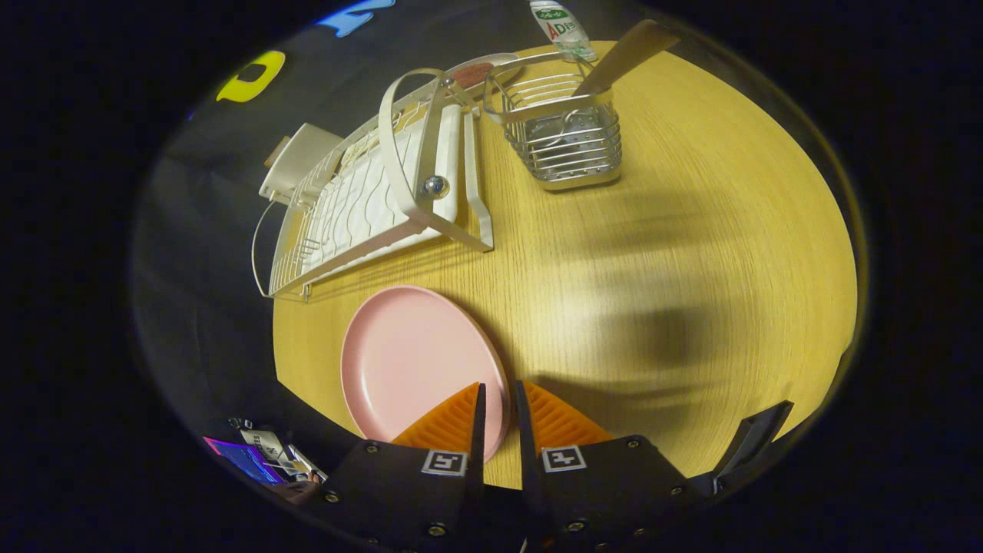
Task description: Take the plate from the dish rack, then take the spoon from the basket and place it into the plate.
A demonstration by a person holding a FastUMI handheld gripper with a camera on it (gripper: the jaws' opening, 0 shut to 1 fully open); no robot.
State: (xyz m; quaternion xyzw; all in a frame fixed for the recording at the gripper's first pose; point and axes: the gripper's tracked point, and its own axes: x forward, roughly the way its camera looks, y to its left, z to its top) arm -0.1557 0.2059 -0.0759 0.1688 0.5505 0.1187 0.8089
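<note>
- Lying flat on the table (pixel 691 230), the pink plate (pixel 407 361) sits just ahead of the gripper (pixel 498 393), a little to its left.
- Gripper's fingers stand narrow, a thin gap between them, nothing held; the plate's near rim shows in that gap, and the left finger overlaps that rim in the view. Whether it touches the plate, I cannot tell.
- Beyond the plate stands the white rack (pixel 369 192), its wire bed bare, with a looped handle arching over its near end.
- To the rack's right, well beyond the fingers, stands the wire basket (pixel 564 134).
- A spoon (pixel 626 54) leans out of the basket, handle up and tilted away to the right; its bowl is down inside the wires.
- A bottle (pixel 561 27) stands behind the basket, at the table's far edge.
</note>
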